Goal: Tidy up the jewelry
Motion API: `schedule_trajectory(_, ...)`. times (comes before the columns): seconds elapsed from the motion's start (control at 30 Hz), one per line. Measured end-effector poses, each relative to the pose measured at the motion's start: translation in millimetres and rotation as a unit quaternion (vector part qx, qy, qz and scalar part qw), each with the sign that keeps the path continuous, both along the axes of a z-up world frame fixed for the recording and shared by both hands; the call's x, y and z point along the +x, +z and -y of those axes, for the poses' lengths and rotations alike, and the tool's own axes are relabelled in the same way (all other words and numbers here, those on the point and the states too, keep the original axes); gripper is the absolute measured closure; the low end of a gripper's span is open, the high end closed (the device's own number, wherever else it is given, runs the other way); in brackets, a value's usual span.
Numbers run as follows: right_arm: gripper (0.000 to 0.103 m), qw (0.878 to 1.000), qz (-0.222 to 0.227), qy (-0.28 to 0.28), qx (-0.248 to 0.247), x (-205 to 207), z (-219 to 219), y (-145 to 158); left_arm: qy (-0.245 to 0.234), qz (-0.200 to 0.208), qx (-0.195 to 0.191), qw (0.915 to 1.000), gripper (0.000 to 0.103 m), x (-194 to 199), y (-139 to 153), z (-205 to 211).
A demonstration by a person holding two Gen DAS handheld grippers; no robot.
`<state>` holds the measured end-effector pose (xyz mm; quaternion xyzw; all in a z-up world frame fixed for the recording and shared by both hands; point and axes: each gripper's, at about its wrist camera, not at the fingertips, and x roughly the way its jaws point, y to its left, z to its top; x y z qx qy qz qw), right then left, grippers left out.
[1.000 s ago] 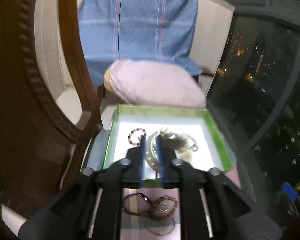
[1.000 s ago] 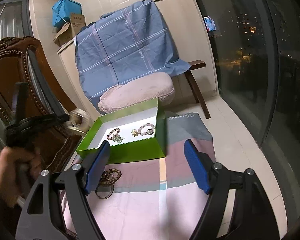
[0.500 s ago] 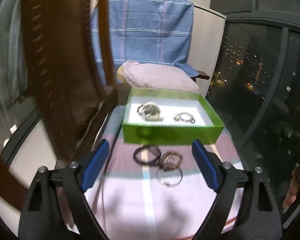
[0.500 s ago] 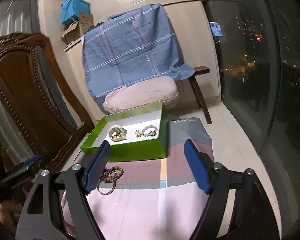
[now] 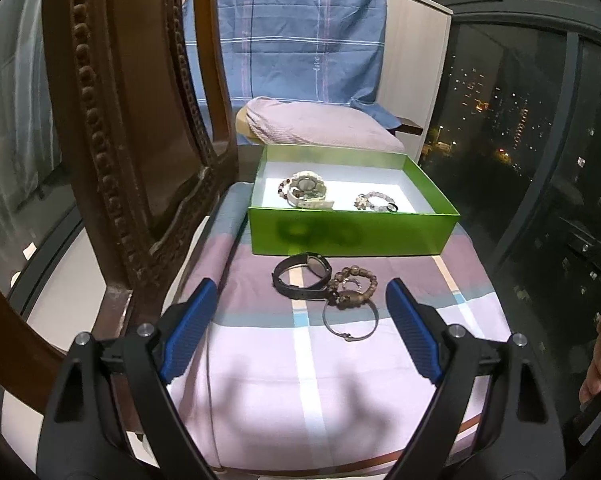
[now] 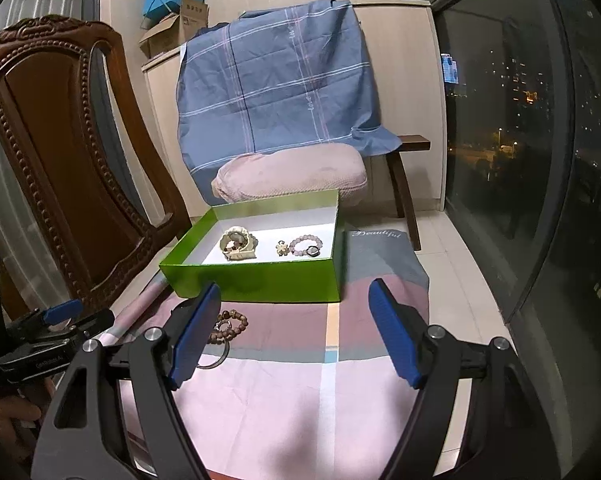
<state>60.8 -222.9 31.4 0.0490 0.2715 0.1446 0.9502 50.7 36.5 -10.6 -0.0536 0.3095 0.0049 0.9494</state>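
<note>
A green box (image 5: 352,236) (image 6: 260,280) stands on the striped cloth. In it lie a white watch (image 5: 308,190) (image 6: 238,244) over a dark bead bracelet and a pale bead bracelet (image 5: 376,202) (image 6: 306,245). In front of the box lie a black watch (image 5: 302,276), a brown bead bracelet (image 5: 352,286) (image 6: 230,326) and a thin metal bangle (image 5: 350,320). My left gripper (image 5: 300,334) is open and empty, held back from these. My right gripper (image 6: 294,330) is open and empty above the cloth.
A carved wooden chair (image 5: 132,128) (image 6: 60,168) stands close on the left. A pink cushion (image 6: 290,174) and a blue draped cloth (image 6: 276,92) are behind the box. A dark window (image 6: 540,140) runs along the right. The cloth's front edge (image 5: 320,464) is near.
My left gripper let the white watch go into the box, opened wide and drew back toward the near edge of the cloth. The right gripper stayed open, barely shifting.
</note>
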Motion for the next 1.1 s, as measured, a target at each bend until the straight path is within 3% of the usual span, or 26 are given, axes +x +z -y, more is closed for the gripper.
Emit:
schedule_trajectory(0.7, 0.028, 1.000, -0.008, -0.003, 0.002, 2, 3, -2, -0.001, -0.018, 0.002, 0.9998, 0.018, 12, -11, 2)
schedule_trajectory(1.1, 0.028, 1.000, -0.025, 0.015, -0.003, 7, -13, -10, 0.005, -0.074, 0.037, 0.9966, 0.021, 88, -57, 11)
